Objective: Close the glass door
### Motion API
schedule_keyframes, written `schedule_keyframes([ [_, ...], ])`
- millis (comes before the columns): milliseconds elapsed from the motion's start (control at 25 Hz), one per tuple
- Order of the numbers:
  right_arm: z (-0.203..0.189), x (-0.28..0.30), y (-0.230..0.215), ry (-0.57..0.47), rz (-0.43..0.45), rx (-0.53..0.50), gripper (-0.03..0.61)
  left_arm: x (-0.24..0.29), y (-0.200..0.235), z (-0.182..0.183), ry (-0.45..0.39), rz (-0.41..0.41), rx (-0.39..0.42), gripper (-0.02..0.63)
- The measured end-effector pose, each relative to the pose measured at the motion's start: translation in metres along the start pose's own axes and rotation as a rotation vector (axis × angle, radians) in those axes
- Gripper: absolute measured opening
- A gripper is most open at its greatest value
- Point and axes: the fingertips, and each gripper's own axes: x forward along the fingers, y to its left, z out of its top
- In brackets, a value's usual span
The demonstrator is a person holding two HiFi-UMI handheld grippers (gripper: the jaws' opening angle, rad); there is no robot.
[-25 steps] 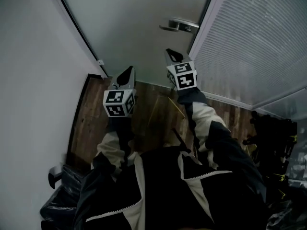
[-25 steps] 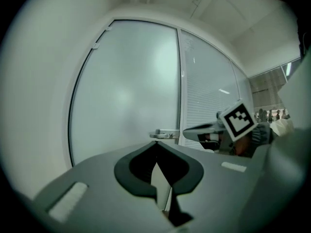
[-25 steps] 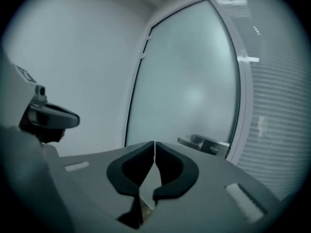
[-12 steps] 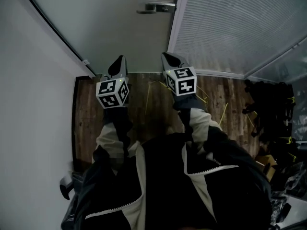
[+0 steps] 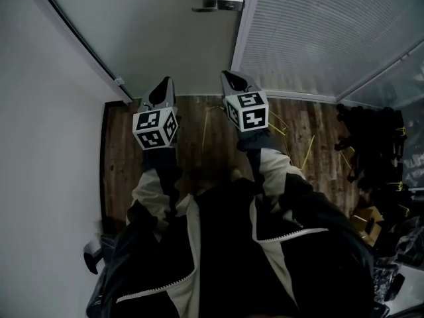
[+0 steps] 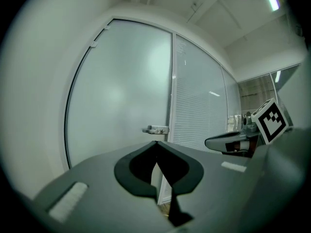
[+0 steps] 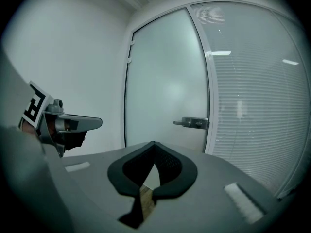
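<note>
Right hand-held gripper [image 5: 229, 78] back from one glass door [image 5: 172, 38], left hand-held gripper [image 5: 165, 85] alongside, both closed, empty

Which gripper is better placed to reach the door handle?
Right, probably. In the head view the right gripper stands nearly below the door handle, while the left gripper is further to the side. Both are shut and empty.

The glass door [image 5: 172, 38] is milky and smooth, its handle [image 5: 217, 4] shiny metal, the floor [image 5: 122, 158] dark wood.
</note>
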Motion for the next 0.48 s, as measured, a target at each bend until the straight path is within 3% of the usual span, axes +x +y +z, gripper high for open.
schedule_keyframes([
  [480, 0.003, -0.013, 0.022, -0.016, 0.007, -0.012, 0.000, -0.026, 0.001, -0.001, -0.009, 0.008, 0.005, 0.003],
])
